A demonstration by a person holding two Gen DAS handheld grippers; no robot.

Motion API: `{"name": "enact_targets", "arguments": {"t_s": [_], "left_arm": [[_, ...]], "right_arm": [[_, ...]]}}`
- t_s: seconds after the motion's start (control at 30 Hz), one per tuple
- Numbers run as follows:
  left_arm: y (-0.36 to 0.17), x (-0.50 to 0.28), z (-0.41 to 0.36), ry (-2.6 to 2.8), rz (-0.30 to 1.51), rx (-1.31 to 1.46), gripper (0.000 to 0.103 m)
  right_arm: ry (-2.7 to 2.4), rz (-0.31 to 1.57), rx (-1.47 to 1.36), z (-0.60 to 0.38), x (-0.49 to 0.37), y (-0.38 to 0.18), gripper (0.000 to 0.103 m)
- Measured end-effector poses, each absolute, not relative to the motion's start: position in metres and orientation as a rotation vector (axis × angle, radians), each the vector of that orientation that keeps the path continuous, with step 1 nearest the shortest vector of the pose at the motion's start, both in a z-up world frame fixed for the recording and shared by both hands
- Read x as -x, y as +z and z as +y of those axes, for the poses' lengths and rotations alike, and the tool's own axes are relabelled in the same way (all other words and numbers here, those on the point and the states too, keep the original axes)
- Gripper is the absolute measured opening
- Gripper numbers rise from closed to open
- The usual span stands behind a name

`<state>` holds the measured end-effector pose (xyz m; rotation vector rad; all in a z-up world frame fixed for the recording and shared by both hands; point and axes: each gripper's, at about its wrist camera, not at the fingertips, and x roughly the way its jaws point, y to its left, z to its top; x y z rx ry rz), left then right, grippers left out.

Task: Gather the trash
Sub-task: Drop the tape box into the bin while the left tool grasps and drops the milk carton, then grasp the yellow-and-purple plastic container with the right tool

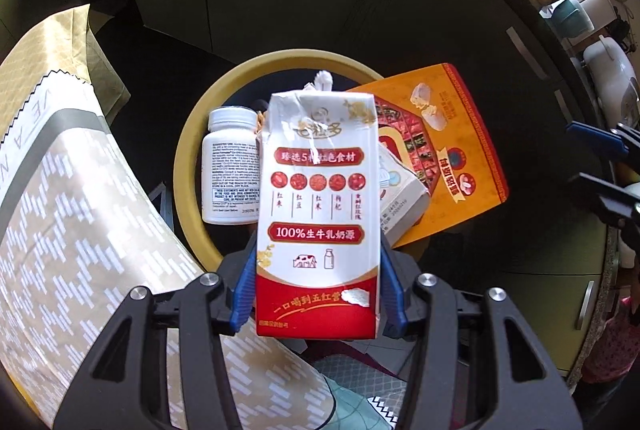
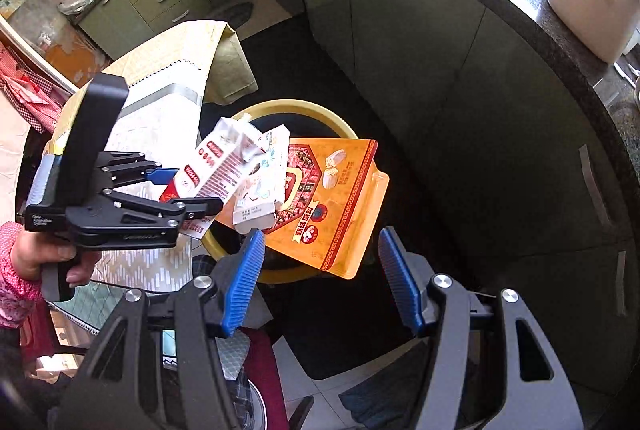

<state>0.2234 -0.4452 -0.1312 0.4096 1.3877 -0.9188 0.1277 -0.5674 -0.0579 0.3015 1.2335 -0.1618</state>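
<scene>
Left tool (image 1: 318, 270) pinching a red-and-white milk carton (image 1: 318, 206) by its lower sides, blue pads pressed on both faces. Carton held upright w/ crumpled top, directly above the yellow-rimmed bin (image 1: 192, 150); same carton seen from the right wrist cam (image 2: 218, 170), tilted over the bin rim (image 2: 280, 108) & hanging clear of it.

Right tool (image 2: 320, 270) spread wide, nothing between the blue pads (image 2: 244, 282), hovering just short of the bin's near rim.

Inside the bin: white pill bottle (image 1: 230, 166) w/ white cap lying at the left side; small white box (image 1: 400, 206) right of the carton, resting on an orange snack pouch (image 1: 452, 150). Pouch lies across the bin's right rim, roughly half sticking out past it; also in right cam (image 2: 336, 206) w/ the box (image 2: 262, 186) on top.

Bench w/ beige patterned cloth (image 1: 68, 198) immediately left of the bin. Green cabinet doors (image 2: 400, 42) behind the bin, dark floor under it.
</scene>
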Motion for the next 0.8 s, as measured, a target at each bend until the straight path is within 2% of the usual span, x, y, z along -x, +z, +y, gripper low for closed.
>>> {"name": "enact_targets", "arguments": {"t_s": [0.1, 0.33, 0.5, 0.67, 0.8], "left_arm": [[-0.134, -0.222, -0.449, -0.907, 1.381, -0.424, 0.059], [-0.137, -0.217, -0.459, -0.908, 1.379, -0.454, 0.059], [-0.111, -0.215, -0.447, -0.933, 1.351, -0.428, 0.059], [-0.063, -0.218, -0.393, -0.903, 1.302, -0.425, 0.063], [-0.019, -0.241, -0.302, -0.751, 1.278, -0.389, 0.066]], "right_arm": [[-0.157, 1.233, -0.305, -0.567, -0.127, -0.060, 0.060], [-0.137, 1.214, -0.308, -0.563, -0.124, -0.058, 0.060], [-0.129, 1.170, -0.298, -0.556, -0.120, -0.040, 0.060], [-0.127, 1.132, -0.259, -0.542, -0.120, -0.016, 0.060], [-0.089, 1.117, -0.222, -0.522, -0.125, -0.006, 0.060]]}}
